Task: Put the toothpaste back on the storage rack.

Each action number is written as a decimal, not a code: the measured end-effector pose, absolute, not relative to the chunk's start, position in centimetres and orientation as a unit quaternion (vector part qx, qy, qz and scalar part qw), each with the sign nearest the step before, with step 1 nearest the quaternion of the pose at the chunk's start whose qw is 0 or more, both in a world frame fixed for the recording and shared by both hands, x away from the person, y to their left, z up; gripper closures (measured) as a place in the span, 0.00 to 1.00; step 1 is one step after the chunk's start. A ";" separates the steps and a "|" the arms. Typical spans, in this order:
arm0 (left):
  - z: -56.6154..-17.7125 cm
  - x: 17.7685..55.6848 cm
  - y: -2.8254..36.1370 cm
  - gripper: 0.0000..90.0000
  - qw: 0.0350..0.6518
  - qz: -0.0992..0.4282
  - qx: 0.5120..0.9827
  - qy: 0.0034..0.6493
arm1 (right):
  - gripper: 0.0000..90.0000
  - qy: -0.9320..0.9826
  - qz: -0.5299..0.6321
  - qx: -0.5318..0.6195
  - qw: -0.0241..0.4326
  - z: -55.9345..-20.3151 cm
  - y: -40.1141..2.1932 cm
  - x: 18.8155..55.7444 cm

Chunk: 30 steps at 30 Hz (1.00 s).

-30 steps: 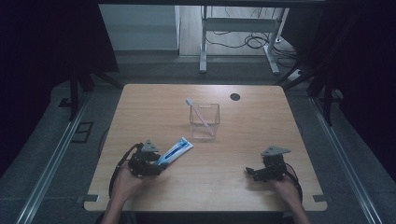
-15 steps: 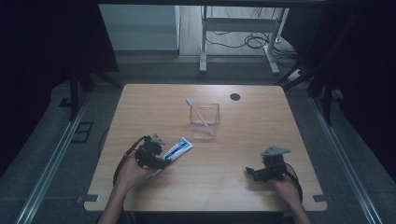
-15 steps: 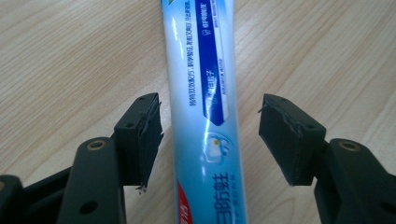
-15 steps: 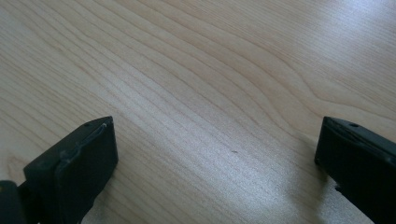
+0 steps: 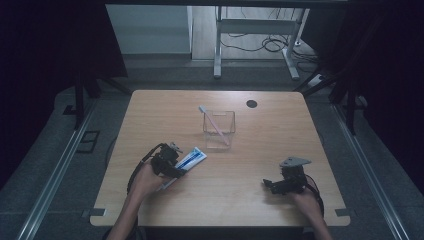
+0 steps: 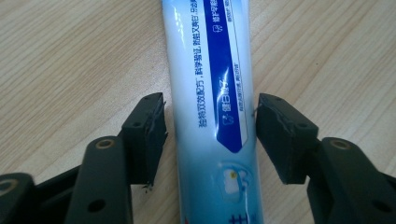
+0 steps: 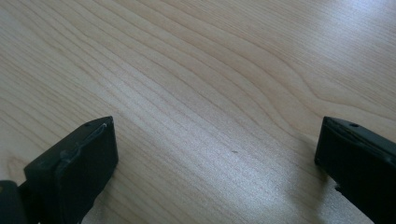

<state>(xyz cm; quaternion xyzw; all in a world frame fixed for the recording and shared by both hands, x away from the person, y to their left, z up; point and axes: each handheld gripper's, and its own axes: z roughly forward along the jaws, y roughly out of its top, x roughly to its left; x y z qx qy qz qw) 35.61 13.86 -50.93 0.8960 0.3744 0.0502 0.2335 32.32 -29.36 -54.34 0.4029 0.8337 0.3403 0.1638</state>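
On the wooden counter (image 5: 250, 175), the left gripper (image 6: 210, 135) straddles a toothpaste tube (image 6: 210, 93) that lies flat near the front left. Its jaws stand apart on either side of the tube with a narrow gap at each flank, so they are released rather than clamped. From the high view, the tube (image 5: 190, 160) points diagonally toward a clear plastic box (image 5: 219, 129) near the counter's middle, in which a toothbrush (image 5: 214, 125) leans, its head sticking out over the far left rim. The right gripper (image 5: 270, 184) rests low at the front right, well apart from the tube, its jaws spread wide over bare wood. A small dark round hole (image 5: 251, 104) sits near the far edge.
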 end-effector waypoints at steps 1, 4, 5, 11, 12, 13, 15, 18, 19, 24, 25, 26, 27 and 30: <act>-51.0 35.7 13.8 0.50 0.232 0.047 0.897 0.374 | 0.00 0.834 0.340 0.403 0.164 -54.3 -29.4 32.3; -51.0 35.8 13.7 0.55 0.230 0.042 0.895 0.379 | 0.00 0.834 0.340 0.403 0.164 -54.3 -29.4 32.3; -50.9 35.8 13.8 0.56 0.231 0.040 0.894 0.381 | 0.00 0.834 0.341 0.403 0.164 -54.3 -29.4 32.3; -50.6 35.7 13.9 0.70 0.233 0.039 0.891 0.387 | 0.00 0.834 0.341 0.403 0.164 -54.3 -29.4 32.3; -50.5 35.7 13.9 0.72 0.233 0.038 0.891 0.388 | 0.00 0.834 0.341 0.403 0.164 -54.3 -29.4 32.3; -50.4 35.7 13.8 0.74 0.232 0.038 0.891 0.389 | 0.00 0.834 0.341 0.403 0.164 -54.3 -29.4 32.3; -50.3 35.8 13.8 0.77 0.230 0.038 0.891 0.389 | 0.00 0.834 0.341 0.403 0.164 -54.3 -29.4 32.3; -50.2 35.7 13.8 0.80 0.230 0.039 0.891 0.390 | 0.00 0.834 0.341 0.403 0.164 -54.3 -29.4 32.3; -50.1 35.7 13.8 0.81 0.231 0.039 0.890 0.391 | 0.00 0.834 0.341 0.403 0.164 -54.3 -29.4 32.3; -50.1 35.6 14.2 0.82 0.242 0.036 0.887 0.391 | 0.00 0.834 0.341 0.402 0.164 -54.4 -29.4 32.3; -50.1 35.6 14.3 0.83 0.244 0.035 0.887 0.391 | 0.00 0.833 0.341 0.403 0.163 -54.3 -29.4 32.3; -50.1 35.5 14.3 0.83 0.244 0.036 0.886 0.391 | 0.00 0.834 0.341 0.402 0.164 -54.3 -29.4 32.3; -50.1 35.5 14.4 0.83 0.246 0.036 0.886 0.392 | 0.00 0.834 0.341 0.402 0.164 -54.3 -29.4 32.3; -49.9 35.4 14.6 0.83 0.254 0.037 0.883 0.393 | 0.00 0.834 0.341 0.403 0.163 -54.3 -29.4 32.3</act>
